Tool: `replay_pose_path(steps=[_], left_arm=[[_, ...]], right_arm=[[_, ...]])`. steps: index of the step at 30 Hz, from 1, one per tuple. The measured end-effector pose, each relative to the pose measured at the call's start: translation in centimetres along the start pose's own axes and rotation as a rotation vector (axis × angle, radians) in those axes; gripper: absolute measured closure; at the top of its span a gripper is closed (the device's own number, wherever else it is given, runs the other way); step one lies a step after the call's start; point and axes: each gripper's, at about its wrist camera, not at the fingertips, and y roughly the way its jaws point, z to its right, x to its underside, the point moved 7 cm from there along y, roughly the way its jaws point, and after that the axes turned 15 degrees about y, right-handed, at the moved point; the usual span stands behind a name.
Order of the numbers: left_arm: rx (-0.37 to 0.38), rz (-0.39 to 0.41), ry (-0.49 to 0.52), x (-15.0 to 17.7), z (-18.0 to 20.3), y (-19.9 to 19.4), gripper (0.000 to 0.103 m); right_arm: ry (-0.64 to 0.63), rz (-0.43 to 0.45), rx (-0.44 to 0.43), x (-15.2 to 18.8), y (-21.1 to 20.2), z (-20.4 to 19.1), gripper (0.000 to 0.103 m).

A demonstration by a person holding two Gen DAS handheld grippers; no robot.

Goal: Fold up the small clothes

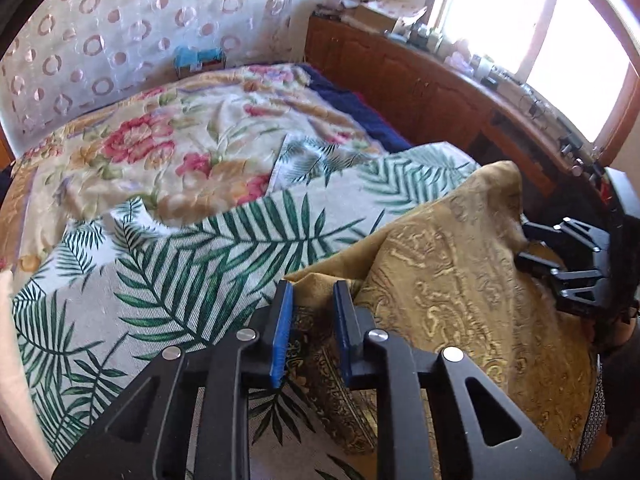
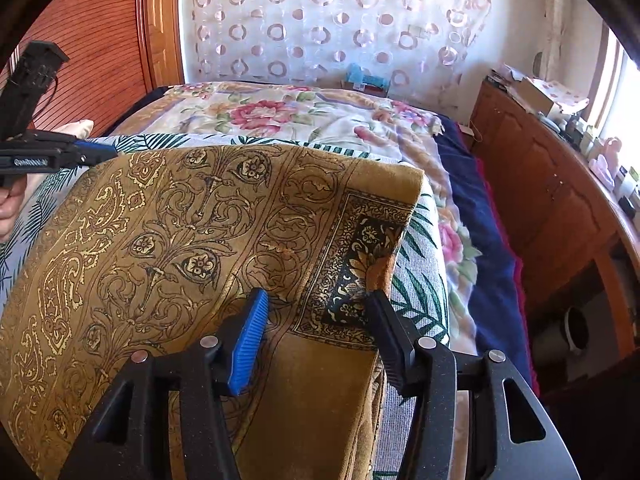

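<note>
A gold cloth (image 1: 440, 260) with a dark scroll print lies bunched over a palm-leaf sheet (image 1: 192, 256) on the bed. My left gripper (image 1: 313, 286) straddles the cloth's near corner. Its blue pads stand a narrow gap apart, with loose fabric between them. In the right wrist view the gold cloth (image 2: 180, 240) fills the foreground, and the left gripper (image 2: 108, 151) meets its far left corner. My right gripper (image 2: 318, 294) is open wide over the cloth's dark-bordered edge, fabric running between its fingers. From the left wrist view the right gripper (image 1: 524, 244) sits at the cloth's right side.
A floral blanket (image 1: 168, 140) covers the far half of the bed, with a navy blanket (image 2: 480, 248) along its side. A wooden cabinet (image 1: 420, 80) loaded with small items runs under the window. A circle-patterned curtain (image 2: 320, 20) hangs behind. A hand (image 2: 8, 204) holds the left gripper.
</note>
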Motion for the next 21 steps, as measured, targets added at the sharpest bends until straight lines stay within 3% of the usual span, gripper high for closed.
replay_pose_path(steps=[2, 9, 10, 11, 12, 13, 18, 21], left_arm=[[0.005, -0.014, -0.007, 0.3, 0.1, 0.4, 0.069], [-0.04, -0.01, 0.042, 0.0, 0.7, 0.9, 0.067], [-0.045, -0.006, 0.053, -0.1, 0.7, 1.0, 0.071], [-0.06, -0.002, 0.074, -0.2, 0.8, 0.9, 0.086], [-0.064, 0.009, 0.085, -0.3, 0.9, 0.7, 0.095], [-0.049, 0.021, 0.073, -0.4, 0.9, 0.5, 0.098], [-0.101, 0.143, -0.031, -0.4, -1.4, -2.4, 0.1], [-0.151, 0.148, -0.08, 0.4, -3.4, -2.7, 0.103]], right_arm=[[0.001, -0.001, -0.002, 0.0, 0.0, 0.0, 0.049], [0.0, -0.001, -0.002, 0.0, -0.1, 0.0, 0.049], [0.001, -0.001, -0.003, 0.0, -0.1, 0.0, 0.049], [0.001, -0.001, -0.002, 0.0, -0.1, 0.0, 0.049], [0.0, -0.001, -0.002, 0.0, -0.1, 0.0, 0.049], [0.0, -0.001, -0.002, 0.0, -0.1, 0.0, 0.049], [0.003, -0.001, -0.005, 0.0, -0.1, 0.2, 0.048], [0.0, 0.003, 0.005, 0.0, -0.2, 0.1, 0.048]])
